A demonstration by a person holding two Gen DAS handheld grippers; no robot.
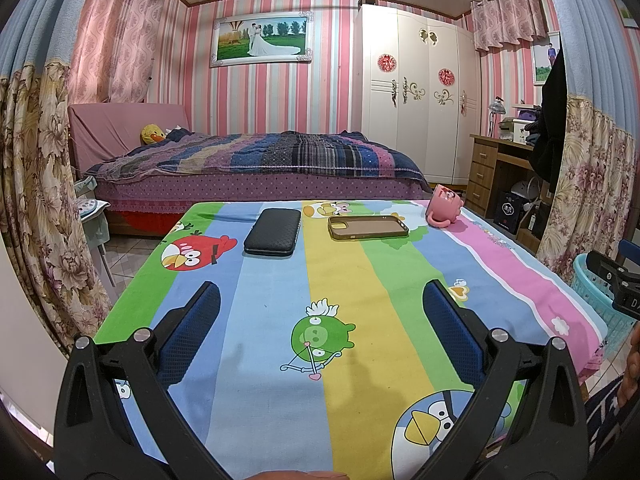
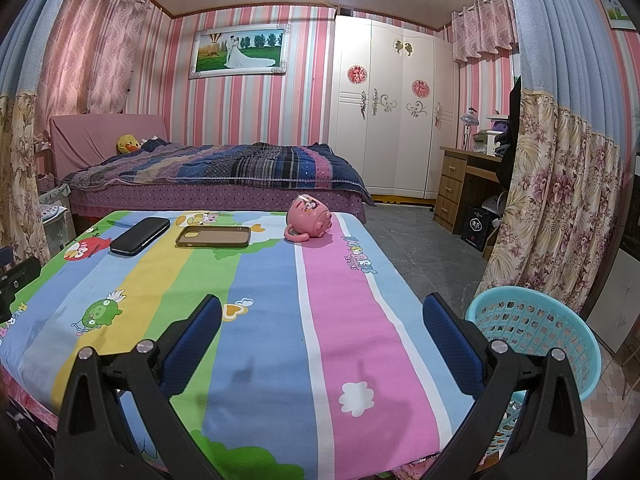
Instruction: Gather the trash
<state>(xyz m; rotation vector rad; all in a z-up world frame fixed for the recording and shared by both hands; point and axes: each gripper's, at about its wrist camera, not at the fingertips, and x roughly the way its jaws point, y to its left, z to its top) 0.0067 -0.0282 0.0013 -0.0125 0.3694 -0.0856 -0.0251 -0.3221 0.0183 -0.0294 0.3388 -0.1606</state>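
Both tongs hang wide apart over the near end of a table draped in a striped cartoon-bird cloth [image 1: 280,280], and neither has hold of anything. The left gripper [image 1: 320,300] has its blue-padded fingers [image 1: 192,332] spread to either side of the green pig printed on the cloth, with bare fabric between them. The right gripper [image 2: 320,312] is spread just as far, over the blue and pink stripes nearer the table's right edge. Well ahead of the left gripper, toward the far end of the table, lie a black textured case [image 1: 273,232] and — just to its right — a tan phone case [image 1: 368,227] with its hollow side up; the two are near each other but apart. Farther right at the far end, ahead of the right gripper and a little to its left, a pink mug [image 2: 310,220] lies tipped on its side with the handle resting on the cloth. Just beside the right gripper's right finger, off the table's edge and lower down, stands a turquoise lattice basket [image 2: 536,328]; something colourful shows through its wall, but what it is cannot be told.
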